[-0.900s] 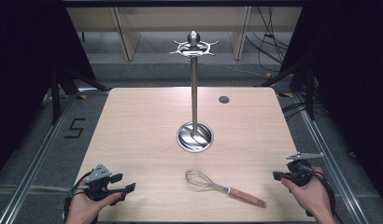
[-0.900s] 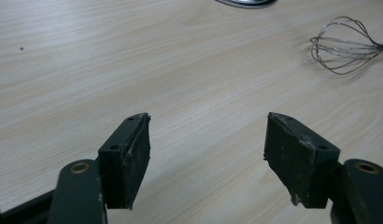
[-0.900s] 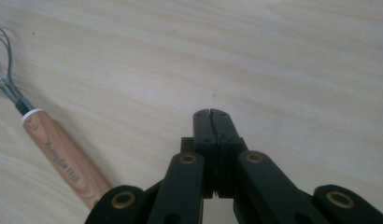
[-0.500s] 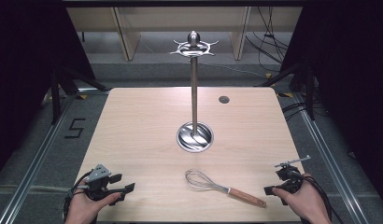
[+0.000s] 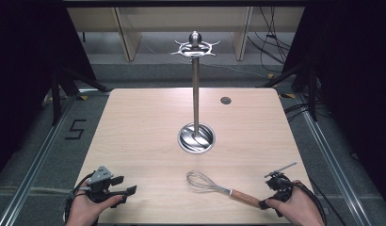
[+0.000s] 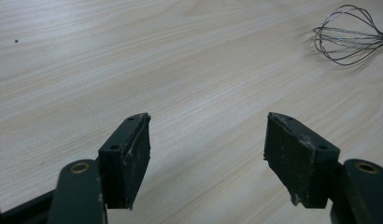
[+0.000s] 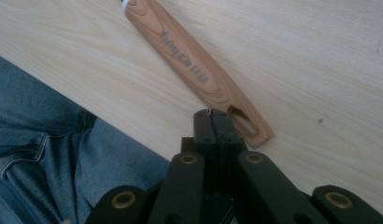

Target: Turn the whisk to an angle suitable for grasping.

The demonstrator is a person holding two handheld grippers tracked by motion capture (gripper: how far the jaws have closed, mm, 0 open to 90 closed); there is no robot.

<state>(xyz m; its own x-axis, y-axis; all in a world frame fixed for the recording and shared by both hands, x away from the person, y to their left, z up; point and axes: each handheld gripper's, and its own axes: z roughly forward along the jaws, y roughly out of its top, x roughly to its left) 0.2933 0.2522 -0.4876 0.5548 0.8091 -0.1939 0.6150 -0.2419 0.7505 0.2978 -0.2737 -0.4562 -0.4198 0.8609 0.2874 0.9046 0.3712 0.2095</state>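
Whisk [image 5: 224, 188] lies flat on tabletop [image 5: 144, 127], near front edge, wire head toward centre. Looks light; wires springy, wood handle [image 7: 194, 70] stiff, bit smooth. Best grip mid-handle.
Right tongs [image 7: 211, 114] closed, empty, just at handle end w/ slot.
Left tongs [image 6: 206, 140] open, empty, well apart.

A table [image 5: 144, 127] is seen from its near side. A stand [image 5: 196, 94] is set upright near the table's middle, its base [image 5: 196, 138] resting on the top and its crown of hooks [image 5: 195, 47] carried high above. A small round mark [image 5: 225, 100] is placed to the right of the stand, toward the far edge. A whisk [image 5: 219, 189] is laid flat near the near edge, right of centre, in front of the base; its wire head [image 6: 349, 33] is turned left and its handle [image 7: 194, 70] right. The left gripper [image 5: 125, 190] is held over the near left corner, well apart from the whisk. The right gripper [image 5: 263, 204] is placed at the near right, just at the handle's end. Shelving [image 5: 125, 33] is found beyond the far edge.
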